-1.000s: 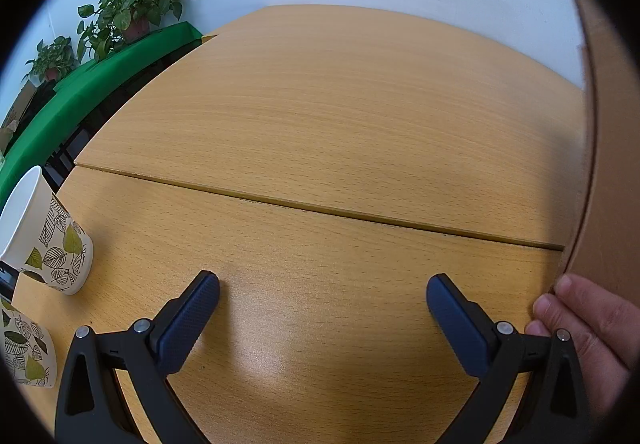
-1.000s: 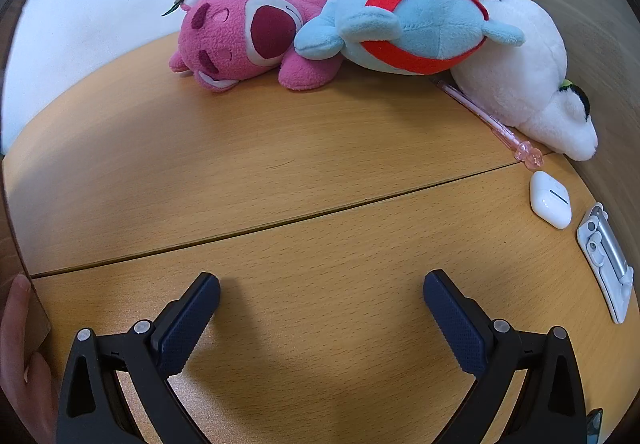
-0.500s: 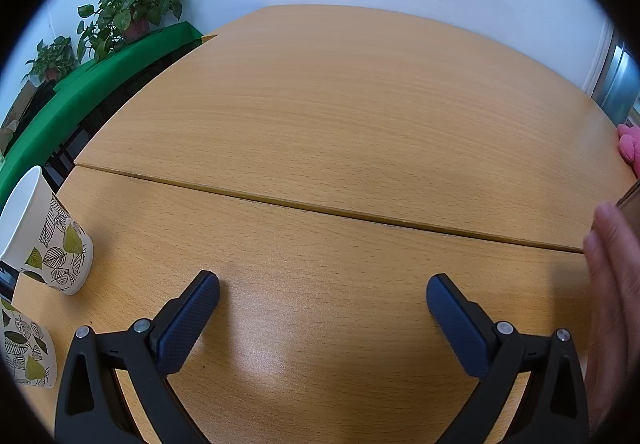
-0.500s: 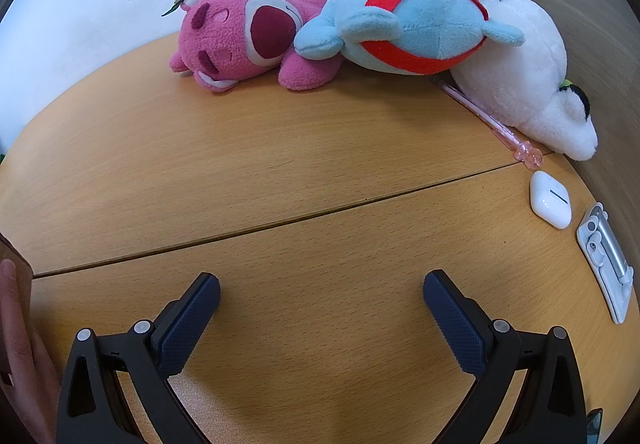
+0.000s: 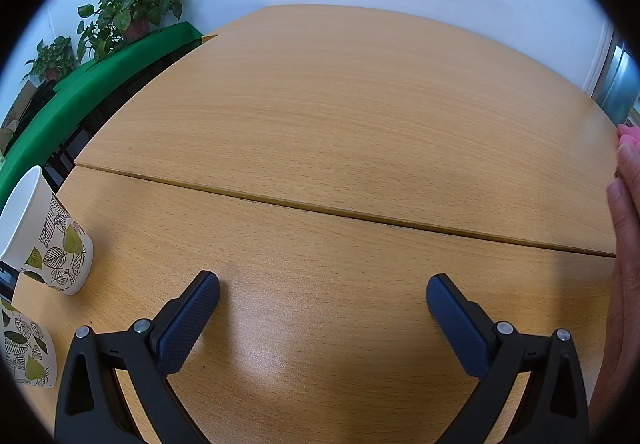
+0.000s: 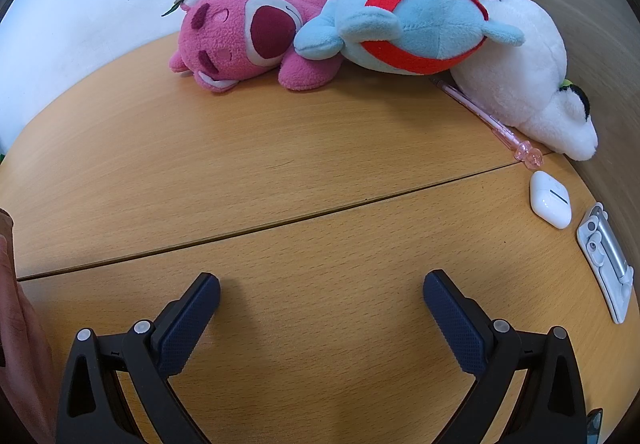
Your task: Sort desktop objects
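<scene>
In the left wrist view, the left tool is seen at the bottom of the frame with its two blue-padded fingers spread wide and nothing held between them, above the bare wooden counter. At the left edge of the frame a leaf-patterned paper cup is found tilted on the counter, with a second leaf-patterned cup just below it at the lower left. Potted plants are seen on a green-covered surface in the upper left. A hand is visible along the right edge.

In the right wrist view, the right tool is likewise held wide open and empty at the bottom of the frame. Along the top of the frame a pink plush bear, a blue and red plush and a white plush are piled touching one another. A pink pen is laid just beside the white plush, with a white earbud case near its tip and a white and silver clip-like object at the right edge.
</scene>
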The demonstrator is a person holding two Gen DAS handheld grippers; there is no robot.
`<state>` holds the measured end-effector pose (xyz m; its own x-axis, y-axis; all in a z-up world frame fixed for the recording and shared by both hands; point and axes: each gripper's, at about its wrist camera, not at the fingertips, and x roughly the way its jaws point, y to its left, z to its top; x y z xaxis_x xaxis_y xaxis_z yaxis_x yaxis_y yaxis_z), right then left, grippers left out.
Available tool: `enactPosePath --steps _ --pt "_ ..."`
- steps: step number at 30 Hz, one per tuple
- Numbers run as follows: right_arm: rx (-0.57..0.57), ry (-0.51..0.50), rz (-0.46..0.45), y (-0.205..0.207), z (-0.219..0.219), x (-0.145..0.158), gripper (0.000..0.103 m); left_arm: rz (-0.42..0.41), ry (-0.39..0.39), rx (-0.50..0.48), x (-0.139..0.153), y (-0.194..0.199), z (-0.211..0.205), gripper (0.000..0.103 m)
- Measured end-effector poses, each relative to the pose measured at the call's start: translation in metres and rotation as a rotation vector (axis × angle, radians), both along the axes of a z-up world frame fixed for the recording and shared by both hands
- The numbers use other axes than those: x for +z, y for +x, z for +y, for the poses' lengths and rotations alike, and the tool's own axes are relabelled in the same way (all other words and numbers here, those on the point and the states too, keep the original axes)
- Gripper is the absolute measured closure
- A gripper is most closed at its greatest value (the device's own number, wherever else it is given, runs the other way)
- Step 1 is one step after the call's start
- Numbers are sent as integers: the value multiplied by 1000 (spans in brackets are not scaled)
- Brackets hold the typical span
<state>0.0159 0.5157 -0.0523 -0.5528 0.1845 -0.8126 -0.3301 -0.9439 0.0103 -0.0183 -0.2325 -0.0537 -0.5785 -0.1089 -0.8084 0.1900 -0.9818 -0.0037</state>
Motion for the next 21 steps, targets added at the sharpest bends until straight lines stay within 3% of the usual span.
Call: enactPosePath --steps 21 --pt "1 0 0 -4 4 -1 0 0 0 4 0 0 1 0"
